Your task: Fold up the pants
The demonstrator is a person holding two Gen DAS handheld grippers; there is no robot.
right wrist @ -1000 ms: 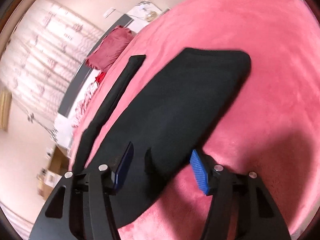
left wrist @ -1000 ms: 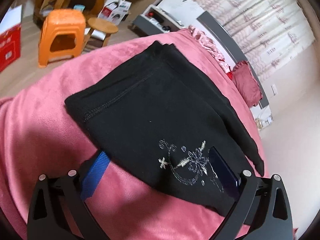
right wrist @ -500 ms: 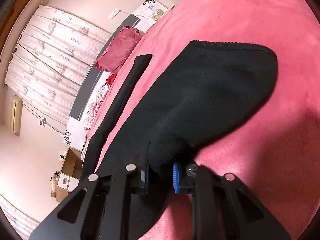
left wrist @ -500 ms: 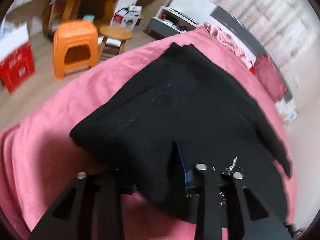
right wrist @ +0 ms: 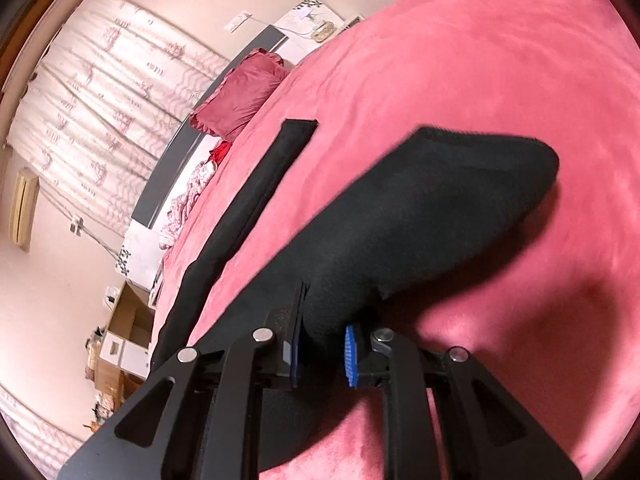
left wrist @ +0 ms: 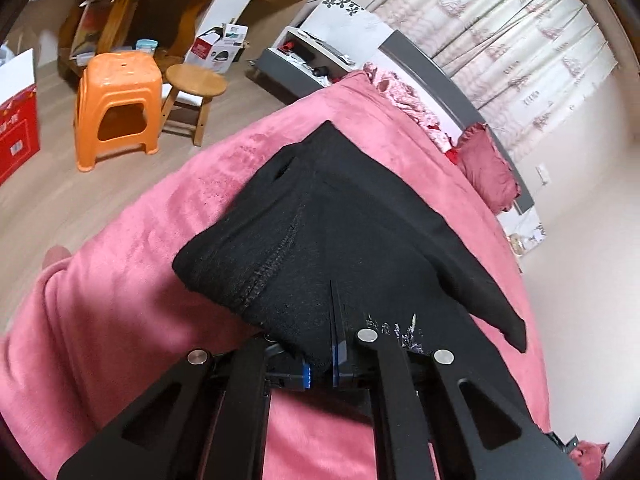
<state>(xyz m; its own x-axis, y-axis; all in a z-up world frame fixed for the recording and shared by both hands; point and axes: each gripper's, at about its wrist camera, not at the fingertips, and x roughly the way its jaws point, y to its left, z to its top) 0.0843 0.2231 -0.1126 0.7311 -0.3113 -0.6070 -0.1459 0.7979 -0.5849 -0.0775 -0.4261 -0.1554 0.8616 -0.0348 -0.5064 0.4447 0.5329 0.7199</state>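
We hold the pants (left wrist: 360, 216) clamped in both tongs, left (left wrist: 320, 368) and right (right wrist: 323, 354), near edge lifted off the bed (left wrist: 132, 280).

My left gripper (left wrist: 320, 364) is matte black, with two flat linkage arms on each side, each pierced by a triangular cut-out and pinned with round silver screws. Its pads (left wrist: 338, 364) are bright blue. My right gripper (right wrist: 322, 356) is built the same: black arms, silver screw heads, and ribbed blue pads (right wrist: 351, 356) on dark finger blocks.
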